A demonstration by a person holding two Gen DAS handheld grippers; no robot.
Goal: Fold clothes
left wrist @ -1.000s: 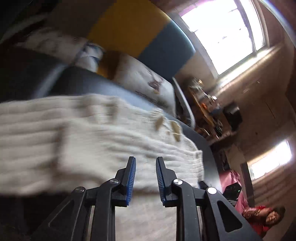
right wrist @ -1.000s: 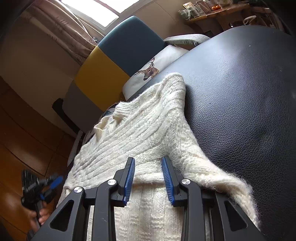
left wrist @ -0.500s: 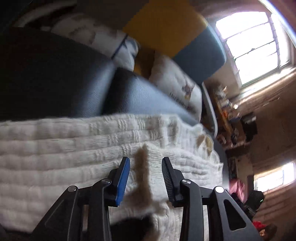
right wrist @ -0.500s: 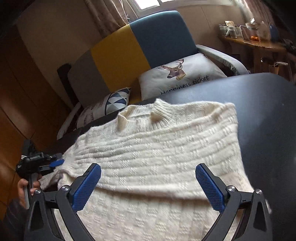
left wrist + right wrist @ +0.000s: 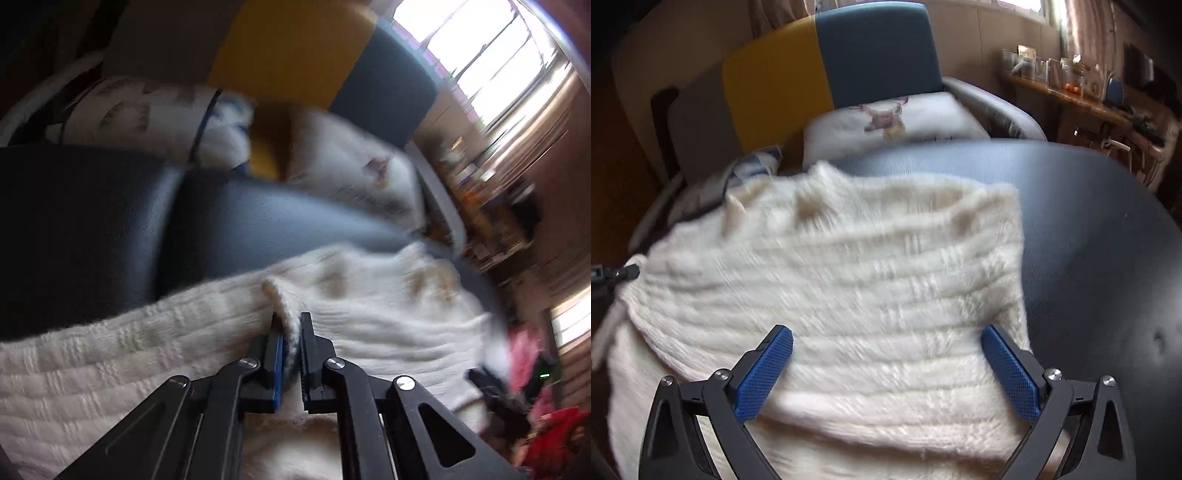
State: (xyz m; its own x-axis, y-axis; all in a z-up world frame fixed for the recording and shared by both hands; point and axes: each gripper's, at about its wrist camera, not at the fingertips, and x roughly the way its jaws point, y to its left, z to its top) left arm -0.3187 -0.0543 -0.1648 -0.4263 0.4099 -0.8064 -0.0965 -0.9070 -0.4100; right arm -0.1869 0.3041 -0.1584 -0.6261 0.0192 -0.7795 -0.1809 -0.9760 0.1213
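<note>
A fluffy white sweater (image 5: 871, 280) lies spread on the black worktop (image 5: 1100, 236). The left tool (image 5: 291, 350) is almost shut, and it pinches a fold of the sweater's (image 5: 369, 317) edge between its blue pads (image 5: 277, 363). In the right view, this tool (image 5: 613, 275) pokes in at the sweater's far left side. The right tool (image 5: 886, 369) is wide open. It sits just over the near part of the sweater and holds nothing. Behind the worktop stands a yellow and blue chair (image 5: 827, 70) with a deer pillow (image 5: 897, 122) on it.
</note>
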